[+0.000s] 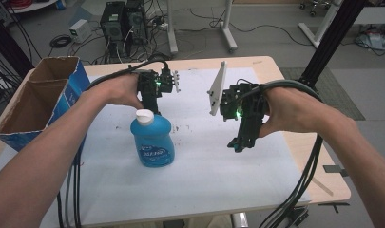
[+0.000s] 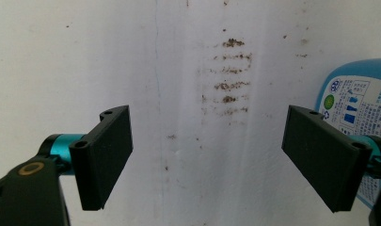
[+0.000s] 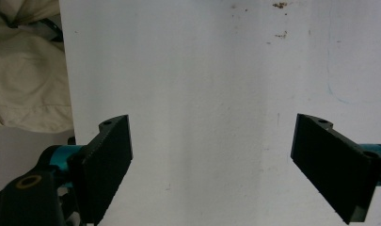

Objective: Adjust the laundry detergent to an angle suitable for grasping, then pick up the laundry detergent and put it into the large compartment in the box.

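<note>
A blue bottle (image 1: 152, 142) with a white cap stands upright on the white sheet (image 1: 204, 171), left of centre. Just behind it, a hand holds my left gripper (image 1: 149, 105) pointing down at the sheet. In the left gripper view my left gripper (image 2: 209, 141) is open over brown stains (image 2: 230, 70), with the bottle's label (image 2: 355, 101) at the right edge, beside the right jaw. My right gripper (image 1: 241, 141) hangs to the right of the bottle, well apart from it. In the right gripper view my right gripper (image 3: 211, 150) is open over bare white sheet.
An open cardboard box (image 1: 35, 97) with a blue side stands at the table's left edge. The bare wooden table edge (image 1: 318, 175) shows on the right. Cream cloth (image 3: 23, 70) lies beyond the sheet's edge in the right gripper view. Computer towers (image 1: 123, 21) stand on the floor behind.
</note>
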`<action>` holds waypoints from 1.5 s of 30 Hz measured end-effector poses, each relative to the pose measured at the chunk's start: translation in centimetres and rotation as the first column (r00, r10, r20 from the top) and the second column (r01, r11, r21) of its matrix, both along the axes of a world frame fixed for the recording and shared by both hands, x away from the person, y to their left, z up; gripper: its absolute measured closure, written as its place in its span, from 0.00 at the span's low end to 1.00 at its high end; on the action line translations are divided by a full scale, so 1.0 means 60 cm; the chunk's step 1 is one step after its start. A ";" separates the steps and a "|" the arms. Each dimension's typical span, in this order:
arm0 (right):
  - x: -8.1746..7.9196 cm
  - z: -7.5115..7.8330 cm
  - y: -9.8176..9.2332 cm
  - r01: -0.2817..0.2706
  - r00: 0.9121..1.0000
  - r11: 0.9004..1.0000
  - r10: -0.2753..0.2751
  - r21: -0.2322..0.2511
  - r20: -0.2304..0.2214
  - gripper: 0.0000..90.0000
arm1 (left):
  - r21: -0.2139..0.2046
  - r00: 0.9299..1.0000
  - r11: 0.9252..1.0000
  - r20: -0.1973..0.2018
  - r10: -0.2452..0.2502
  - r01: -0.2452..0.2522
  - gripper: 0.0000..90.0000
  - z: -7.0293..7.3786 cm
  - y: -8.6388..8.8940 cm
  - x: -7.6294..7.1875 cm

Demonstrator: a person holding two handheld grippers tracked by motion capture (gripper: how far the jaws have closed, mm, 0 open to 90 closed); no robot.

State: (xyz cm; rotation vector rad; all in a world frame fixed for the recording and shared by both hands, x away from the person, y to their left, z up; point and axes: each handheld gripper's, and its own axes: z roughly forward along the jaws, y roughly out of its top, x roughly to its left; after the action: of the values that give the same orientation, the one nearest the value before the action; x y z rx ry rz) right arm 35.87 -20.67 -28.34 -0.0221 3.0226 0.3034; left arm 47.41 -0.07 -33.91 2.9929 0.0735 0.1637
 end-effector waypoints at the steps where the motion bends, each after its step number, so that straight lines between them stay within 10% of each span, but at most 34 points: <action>1: 0.000 -0.001 0.000 0.004 1.000 1.000 -0.004 -0.001 0.006 0.14 | -0.002 1.000 1.000 -0.001 0.004 -0.004 0.19 0.001 0.000 0.000; 45: -0.011 0.002 -0.009 0.021 0.999 1.000 -0.021 -0.012 0.027 0.14 | -0.011 1.000 1.000 0.008 0.015 -0.015 0.19 0.013 0.004 -0.005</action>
State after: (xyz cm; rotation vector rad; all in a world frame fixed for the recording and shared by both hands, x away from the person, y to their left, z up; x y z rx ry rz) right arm 35.19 -21.23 -28.25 0.0051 2.9964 0.2804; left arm 47.09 0.16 -33.12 2.9816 0.0959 0.1757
